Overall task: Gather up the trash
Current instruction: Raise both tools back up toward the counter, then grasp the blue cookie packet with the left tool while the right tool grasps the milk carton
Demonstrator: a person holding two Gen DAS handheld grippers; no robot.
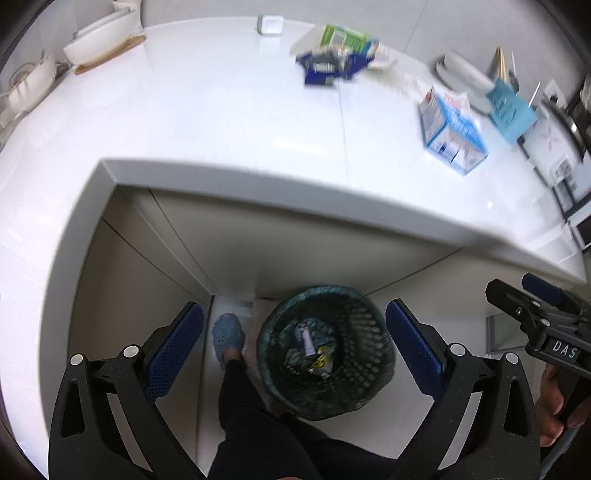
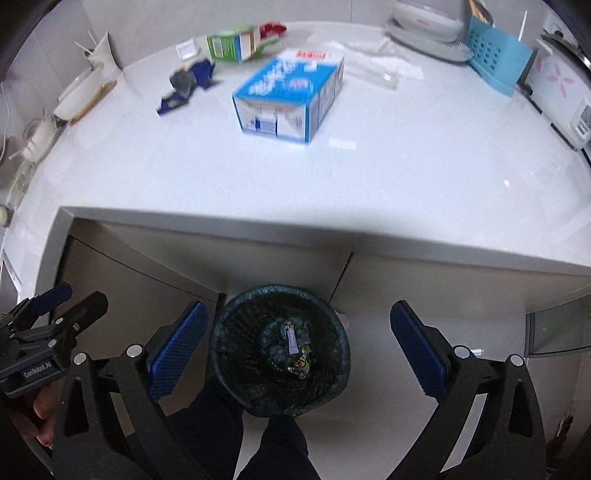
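A dark mesh waste bin [image 1: 325, 350] with a green liner stands on the floor below the white counter [image 1: 221, 129]; it holds a few wrappers and also shows in the right wrist view [image 2: 280, 347]. My left gripper [image 1: 295, 347] is open and empty above the bin. My right gripper [image 2: 299, 343] is open and empty above it too. On the counter lie a blue and white carton [image 2: 291, 99], a green carton [image 2: 232, 46], and a crumpled dark blue wrapper [image 2: 188, 83]. The blue carton [image 1: 450, 129] and the wrapper [image 1: 328, 66] show in the left view.
A white bowl on a wooden board [image 1: 99, 44] stands at the counter's far left. A blue rack [image 2: 495, 59], white dishes [image 2: 424, 22] and a white appliance [image 2: 557, 96] stand at the far right. The person's leg and blue shoe [image 1: 227, 336] are beside the bin.
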